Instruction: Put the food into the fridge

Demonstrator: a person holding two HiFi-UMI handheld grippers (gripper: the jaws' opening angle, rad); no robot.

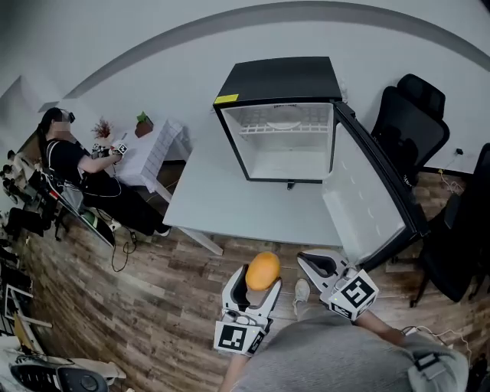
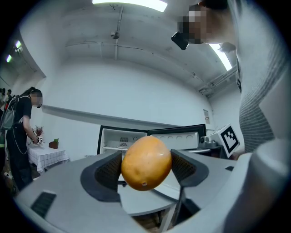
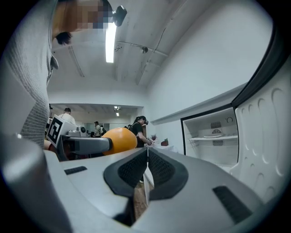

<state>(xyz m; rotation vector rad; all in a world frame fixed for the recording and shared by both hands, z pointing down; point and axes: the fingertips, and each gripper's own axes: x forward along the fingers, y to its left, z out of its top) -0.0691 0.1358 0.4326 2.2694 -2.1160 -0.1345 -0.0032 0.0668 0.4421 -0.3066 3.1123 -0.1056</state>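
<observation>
Oval orange fruit (image 1: pixel 263 270) held aloft before open black fridge (image 1: pixel 279 80)

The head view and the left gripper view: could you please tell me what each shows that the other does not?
Only the head view shows the black office chairs and the black top of the fridge, with its yellow label. Only the left gripper view shows the ceiling light and the pads of the left gripper pressing either side of the orange fruit. Both show that fruit held in the left gripper, the open fridge, the white table and a person at far left.
</observation>
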